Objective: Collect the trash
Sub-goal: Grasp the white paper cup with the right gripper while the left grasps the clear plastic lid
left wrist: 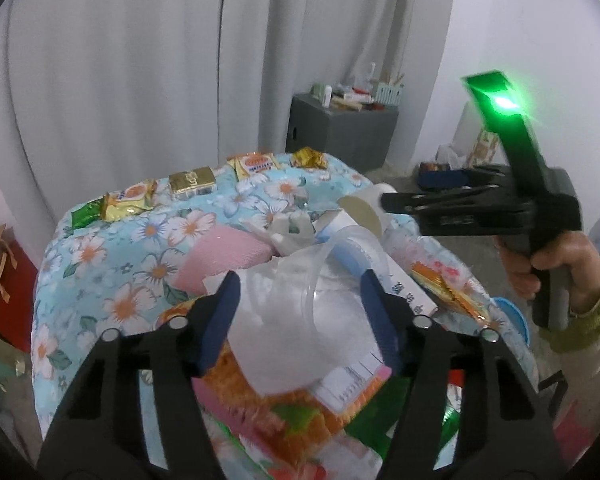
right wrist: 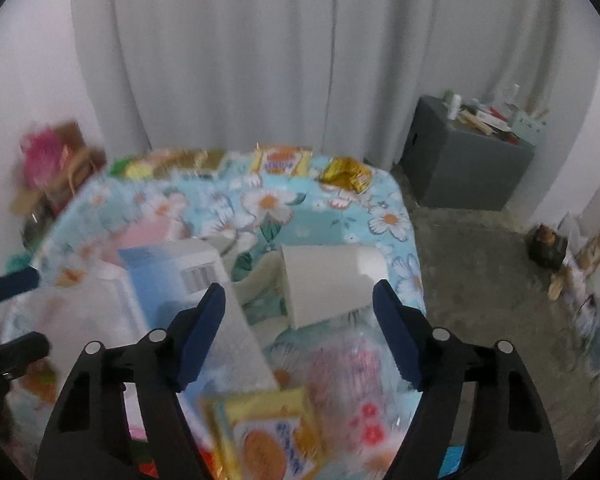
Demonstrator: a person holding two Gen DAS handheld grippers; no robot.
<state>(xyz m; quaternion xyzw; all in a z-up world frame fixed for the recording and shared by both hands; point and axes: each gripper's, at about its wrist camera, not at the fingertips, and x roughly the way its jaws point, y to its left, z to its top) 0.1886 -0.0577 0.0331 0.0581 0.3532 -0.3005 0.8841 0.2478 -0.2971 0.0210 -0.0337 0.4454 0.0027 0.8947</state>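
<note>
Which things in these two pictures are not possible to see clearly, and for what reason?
- Snack packet, right wrist view: motion blur makes its print unreadable.
- Clear plastic cup, left wrist view: left gripper fingers hide its sides; contact cannot be told.
- Pile by the curtain, right wrist view: blurred.
- Items on the grey cabinet, left wrist view: too small.

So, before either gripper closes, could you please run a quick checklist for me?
1. Left gripper open: ok.
2. Clear crumpled plastic wrap between its fingers: ok.
3. Its pads touching the wrap: cannot tell.
4. Right gripper open: ok.
5. White paper cup lying on its side lined up ahead of it: ok, though blurred.
6. Grippers apart from each other: ok.
</note>
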